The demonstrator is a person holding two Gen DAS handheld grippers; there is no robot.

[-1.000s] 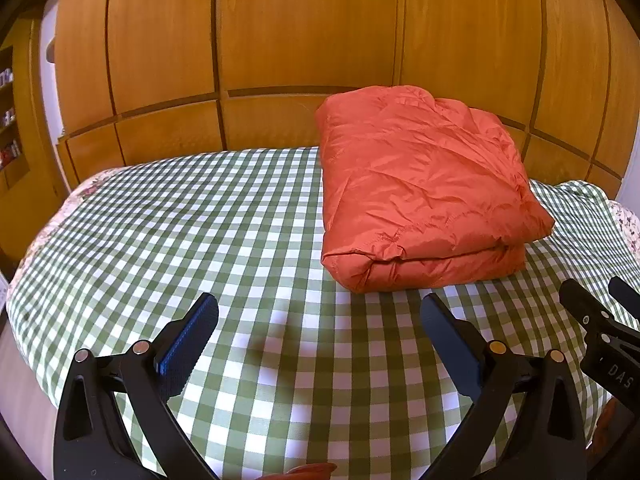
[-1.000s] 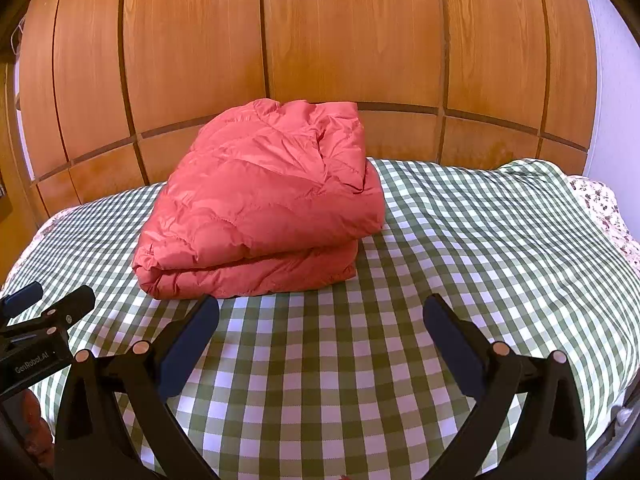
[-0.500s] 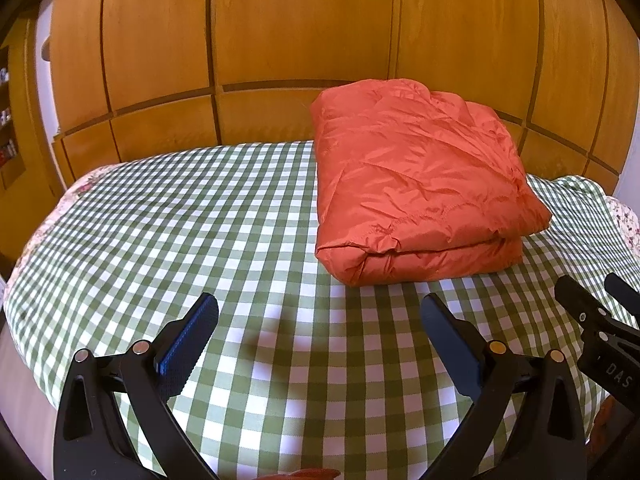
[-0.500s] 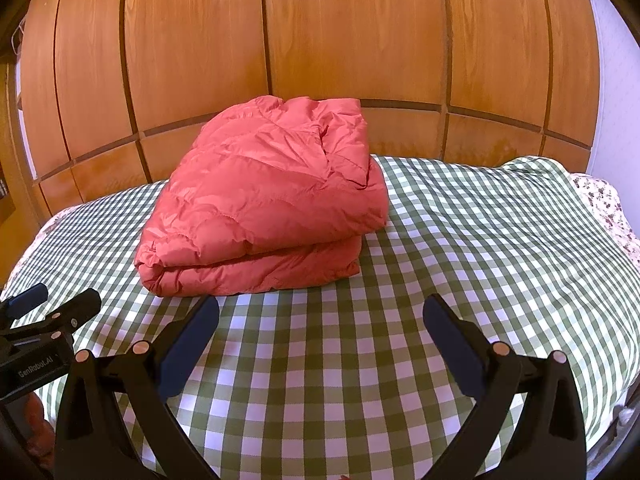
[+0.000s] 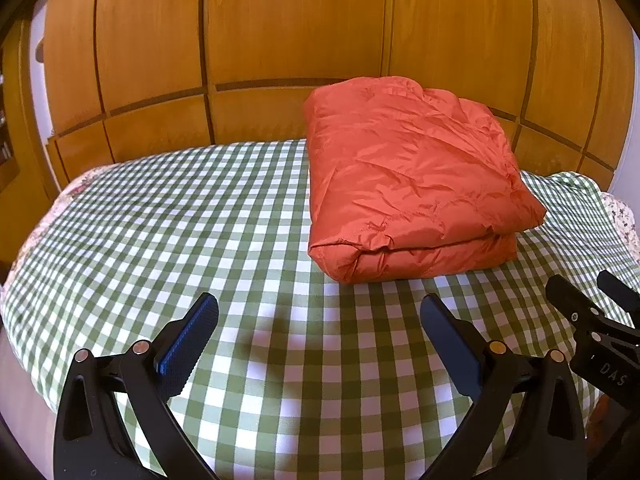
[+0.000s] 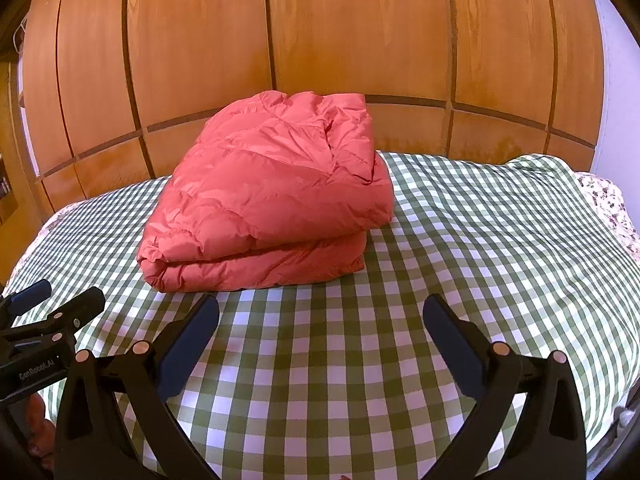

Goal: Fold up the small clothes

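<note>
Nearest the lens in the left wrist view, the left claw (image 5: 318, 316) stands wide open, gripping nothing. Its two black fingers angle outward; the left pad (image 5: 188, 342) is ribbed blue rubber. Both fingers hover over a cloth (image 5: 160, 240) checked in green and white, smooth and slightly domed. At the right edge, the right claw (image 5: 592, 296) shows as a black clamp, beside the left one.

Ahead of the left claw and off to its right lies the jacket (image 5: 408, 176), apart from both fingers. It is orange-red, puffy and quilted, with a slick, crinkled sheen. It is folded into a thick, roughly square bundle of two layers, rounded fold edge facing the claw.

From the right wrist view, the right claw (image 6: 320, 316) is likewise spread wide and empty, over bare cloth (image 6: 460, 240). The jacket (image 6: 268, 200) sits ahead and to its left, its near edge close to the left fingertip but not touching. The left claw (image 6: 56, 300) shows at the left edge.

Behind the jacket rises a wall of wood panels (image 6: 320, 40), warm orange-brown, glossy, divided by dark grooves. A floral fabric (image 6: 604, 196) peeks out at the cloth's far right edge.
</note>
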